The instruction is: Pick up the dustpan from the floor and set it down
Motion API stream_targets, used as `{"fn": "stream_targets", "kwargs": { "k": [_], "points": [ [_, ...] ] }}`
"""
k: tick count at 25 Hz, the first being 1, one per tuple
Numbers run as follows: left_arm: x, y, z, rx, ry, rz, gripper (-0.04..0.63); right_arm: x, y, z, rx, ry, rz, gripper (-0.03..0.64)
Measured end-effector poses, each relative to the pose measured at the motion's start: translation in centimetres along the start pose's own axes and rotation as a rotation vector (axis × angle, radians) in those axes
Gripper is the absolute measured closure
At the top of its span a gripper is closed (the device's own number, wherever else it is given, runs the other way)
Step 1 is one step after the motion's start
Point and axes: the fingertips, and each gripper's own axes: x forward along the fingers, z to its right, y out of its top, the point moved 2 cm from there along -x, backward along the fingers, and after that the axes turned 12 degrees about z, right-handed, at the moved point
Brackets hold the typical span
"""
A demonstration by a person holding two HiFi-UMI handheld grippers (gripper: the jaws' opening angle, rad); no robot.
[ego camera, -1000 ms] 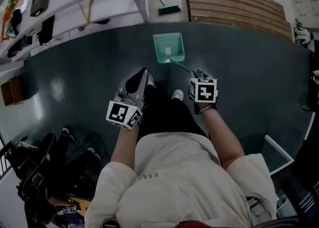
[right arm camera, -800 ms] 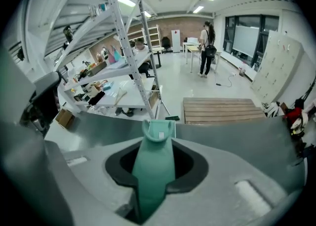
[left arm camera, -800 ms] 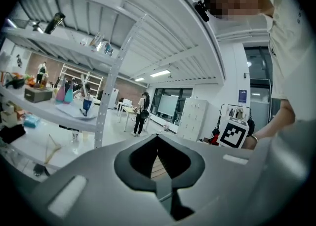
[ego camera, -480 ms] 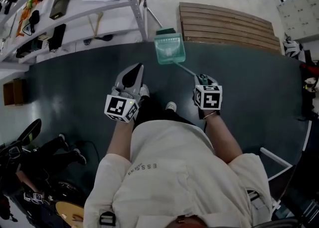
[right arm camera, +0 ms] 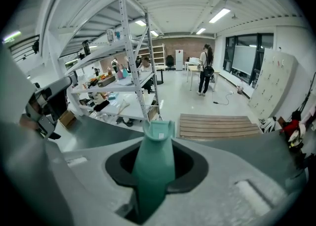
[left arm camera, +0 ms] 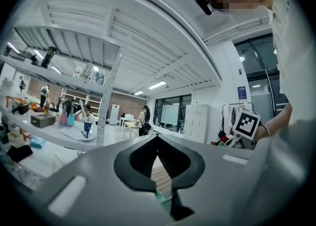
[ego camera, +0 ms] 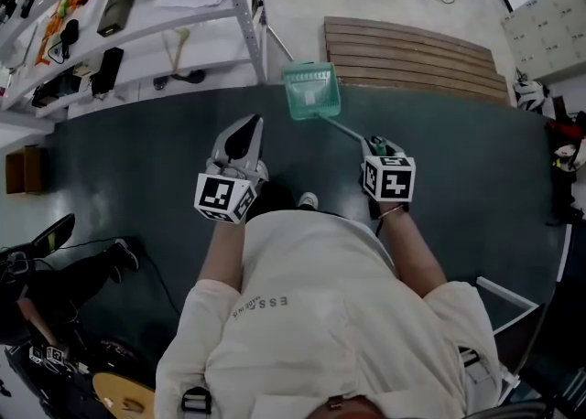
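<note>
The right hand-held gripper [ego camera: 375, 145] is pinching the thin handle of the green dustpan [ego camera: 309, 91]. The dustpan is up in the air, not on the floor. It sticks out from that gripper toward 11 o'clock, and its wide scoop end is over the far edge of the dark floor mat [ego camera: 137, 161].

The left hand-held gripper [ego camera: 240, 147] is at 9 o'clock from the right one, well apart from it. Its jaws are pressed together and there is nothing between them.

A wooden slat board [ego camera: 412, 47] lies on the pale floor at 2 o'clock from the scoop. A white shelf rack [ego camera: 137, 33] stands at 9 o'clock from the scoop.
</note>
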Motion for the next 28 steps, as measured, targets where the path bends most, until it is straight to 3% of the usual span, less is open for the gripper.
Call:
{"fn": "stream_targets", "kwargs": {
  "k": [15,28],
  "points": [
    [1.2,-1.4,-2.0,-0.046,0.039,-0.05,0.586,3.0,-0.8,-0.1,-0.025,0.016,-0.093,0.543],
    [6.1,-4.9,-9.3,-0.081,0.059,-0.102,0.586,15.6,-2.2,-2.7,-0.028,-0.004,-0.245,0.543]
  ]
}}
